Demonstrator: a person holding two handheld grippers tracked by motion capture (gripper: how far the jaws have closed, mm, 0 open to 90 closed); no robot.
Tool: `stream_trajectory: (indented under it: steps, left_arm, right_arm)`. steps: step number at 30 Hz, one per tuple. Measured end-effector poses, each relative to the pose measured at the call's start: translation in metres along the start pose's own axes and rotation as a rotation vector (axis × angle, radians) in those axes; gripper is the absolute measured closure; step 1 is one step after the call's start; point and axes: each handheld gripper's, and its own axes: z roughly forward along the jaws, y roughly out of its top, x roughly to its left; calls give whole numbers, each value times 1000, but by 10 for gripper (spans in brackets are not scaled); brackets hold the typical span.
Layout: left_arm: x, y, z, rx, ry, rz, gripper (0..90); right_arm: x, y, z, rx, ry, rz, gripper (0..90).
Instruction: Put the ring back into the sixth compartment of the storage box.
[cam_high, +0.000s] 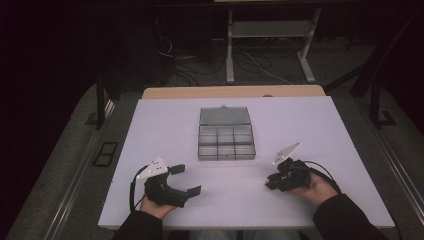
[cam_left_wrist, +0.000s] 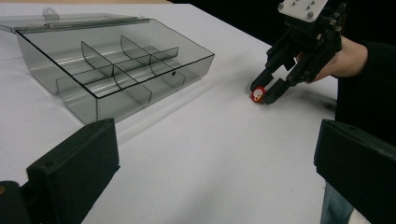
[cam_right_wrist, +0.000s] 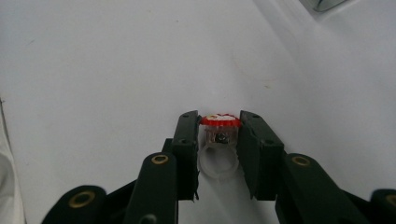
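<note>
Open organiser box (cam_high: 226, 134); compartments bare.

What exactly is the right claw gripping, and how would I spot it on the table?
Start at the clear compartment box mid-table on the white table, then look toward the person's right hand. There the right claw is shut on a small toy ring: a clear plastic band with a round red-and-white top, resting on the table. It is the one bit of red on the white surface.
</note>
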Motion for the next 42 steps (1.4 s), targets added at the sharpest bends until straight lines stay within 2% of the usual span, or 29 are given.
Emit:
stream_trajectory:
  steps: [2, 13, 23, 31, 42]
  left_arm:
    - [0, 0, 0, -3, 2, 1, 0]
    - [0, 0, -1, -4, 3, 2, 0]
    - [0, 0, 0, -4, 6, 1, 0]
    - [1, 0, -1, -4, 5, 2, 0]
    - [1, 0, -1, -5, 5, 2, 0]
  right_arm:
    - [-1, 0, 0, -2, 16, 14, 701]
    - [-2, 1, -4, -11, 33, 21, 707]
    - [-5, 5, -13, -52, 57, 35, 708]
    - [-9, 14, -26, -89, 56, 28, 708]
    - [-11, 25, -37, -113, 50, 15, 708]
